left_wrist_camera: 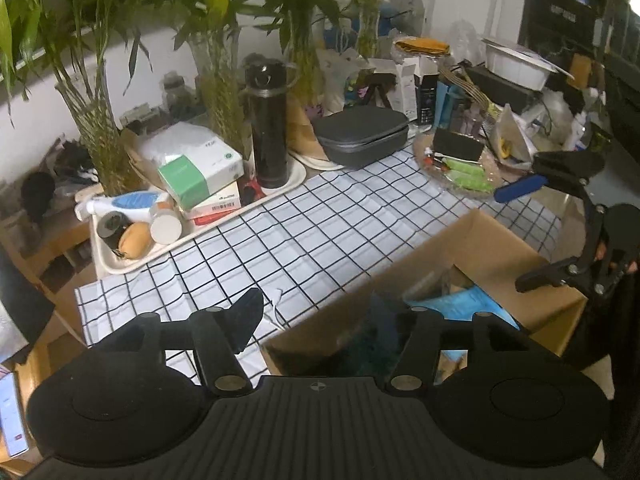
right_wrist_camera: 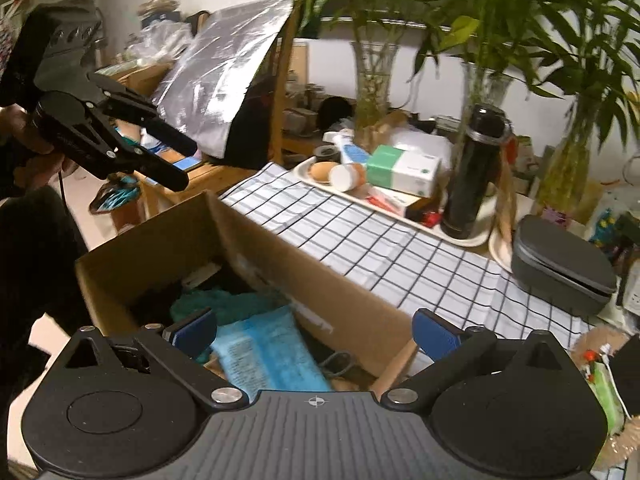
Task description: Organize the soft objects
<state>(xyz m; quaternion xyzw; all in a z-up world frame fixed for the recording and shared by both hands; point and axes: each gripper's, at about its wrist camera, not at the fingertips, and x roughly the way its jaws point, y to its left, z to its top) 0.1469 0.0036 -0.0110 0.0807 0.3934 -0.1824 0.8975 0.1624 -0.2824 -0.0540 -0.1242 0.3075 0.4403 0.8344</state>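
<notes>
An open cardboard box (left_wrist_camera: 492,248) stands at the near edge of the checked tablecloth (left_wrist_camera: 320,220); it also shows in the right wrist view (right_wrist_camera: 168,236). Inside lie a light blue packet (right_wrist_camera: 268,356), a teal soft cloth (right_wrist_camera: 224,300) and dark items. My left gripper (left_wrist_camera: 320,320) is open and empty, straddling the box's left wall. My right gripper (right_wrist_camera: 316,332) is open and empty above the box's near right corner. Each gripper shows in the other's view, the right (left_wrist_camera: 520,232) and the left (right_wrist_camera: 180,160), both open.
A cream tray (left_wrist_camera: 132,268) holds boxes, bottles and a black flask (left_wrist_camera: 268,120). A grey zip case (left_wrist_camera: 362,136) lies behind the cloth. A glass plate (left_wrist_camera: 460,176) holds green packets. Bamboo vases (left_wrist_camera: 220,92) line the wall. Clutter fills the far right.
</notes>
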